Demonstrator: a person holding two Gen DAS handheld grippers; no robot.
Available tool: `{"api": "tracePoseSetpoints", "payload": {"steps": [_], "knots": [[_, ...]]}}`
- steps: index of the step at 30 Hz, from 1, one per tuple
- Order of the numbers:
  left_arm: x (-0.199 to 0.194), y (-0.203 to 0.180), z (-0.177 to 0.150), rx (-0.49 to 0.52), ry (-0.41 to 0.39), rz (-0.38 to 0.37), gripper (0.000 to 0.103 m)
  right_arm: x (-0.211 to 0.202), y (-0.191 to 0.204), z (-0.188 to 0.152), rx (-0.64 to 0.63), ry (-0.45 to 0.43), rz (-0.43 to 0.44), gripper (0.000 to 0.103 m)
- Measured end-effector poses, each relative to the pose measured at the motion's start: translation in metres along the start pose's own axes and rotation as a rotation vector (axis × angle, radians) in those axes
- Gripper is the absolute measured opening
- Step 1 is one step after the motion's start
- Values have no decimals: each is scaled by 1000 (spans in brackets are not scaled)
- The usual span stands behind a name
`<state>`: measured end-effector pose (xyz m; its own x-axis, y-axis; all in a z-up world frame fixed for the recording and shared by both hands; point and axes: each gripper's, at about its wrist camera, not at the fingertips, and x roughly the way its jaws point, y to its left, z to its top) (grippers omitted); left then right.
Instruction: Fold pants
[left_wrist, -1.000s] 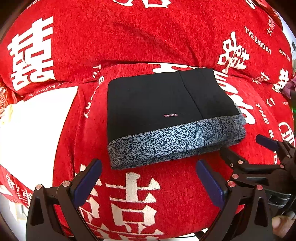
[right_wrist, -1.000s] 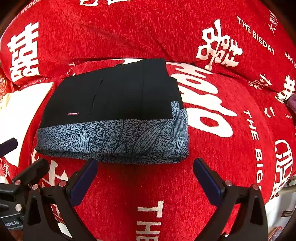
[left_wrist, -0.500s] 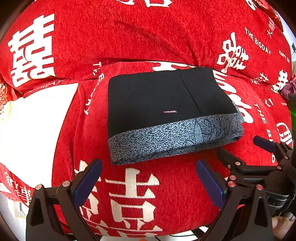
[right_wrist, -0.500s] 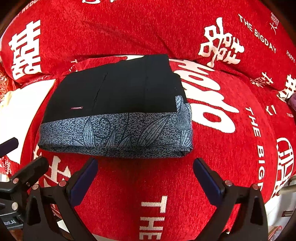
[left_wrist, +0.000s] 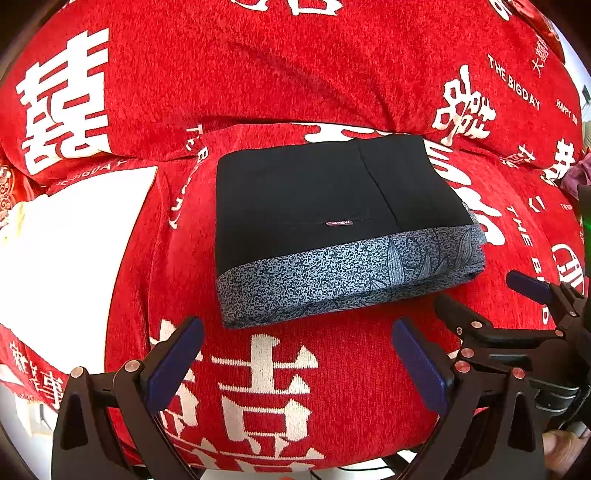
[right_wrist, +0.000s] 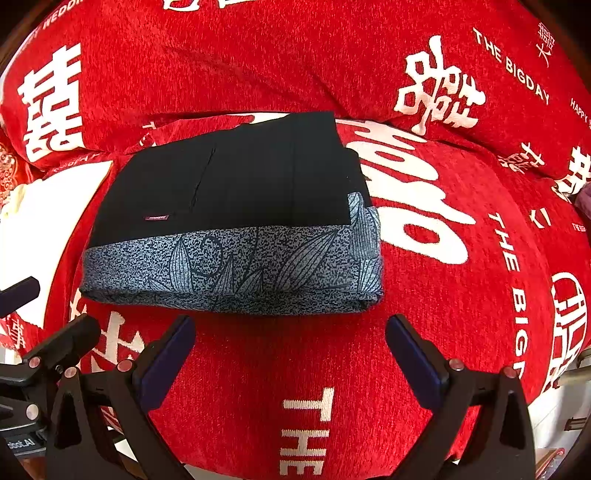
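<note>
The pants lie folded into a compact black rectangle with a grey leaf-patterned band along the near edge, flat on the red sofa seat; they also show in the right wrist view. My left gripper is open and empty, just in front of the bundle's near edge, not touching it. My right gripper is open and empty, also just in front of the near edge. The right gripper shows at the right of the left wrist view, and the left gripper at the left of the right wrist view.
The red sofa cover with white characters and "THE BIGDAY" lettering fills both views, with the backrest behind the pants. The seat's front edge lies right below the grippers. A purple object sits at the far right.
Both grippers have drawn back a little from the folded pants, which now sit slightly farther away. The pants have not moved, and both grippers stay open.
</note>
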<state>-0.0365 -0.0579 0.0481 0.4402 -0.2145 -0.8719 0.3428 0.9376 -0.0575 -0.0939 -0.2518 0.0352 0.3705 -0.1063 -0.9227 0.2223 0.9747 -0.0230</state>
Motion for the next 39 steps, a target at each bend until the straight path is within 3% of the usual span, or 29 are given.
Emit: {"api": "tracePoseSetpoints", "payload": {"steps": [34, 39], "knots": [[-1, -1, -1, 14, 5, -29, 102, 1, -3, -1, 0, -1, 3, 103], [-9, 11, -12, 26, -22, -27, 102, -2, 2, -10, -5, -5, -2, 103]]}}
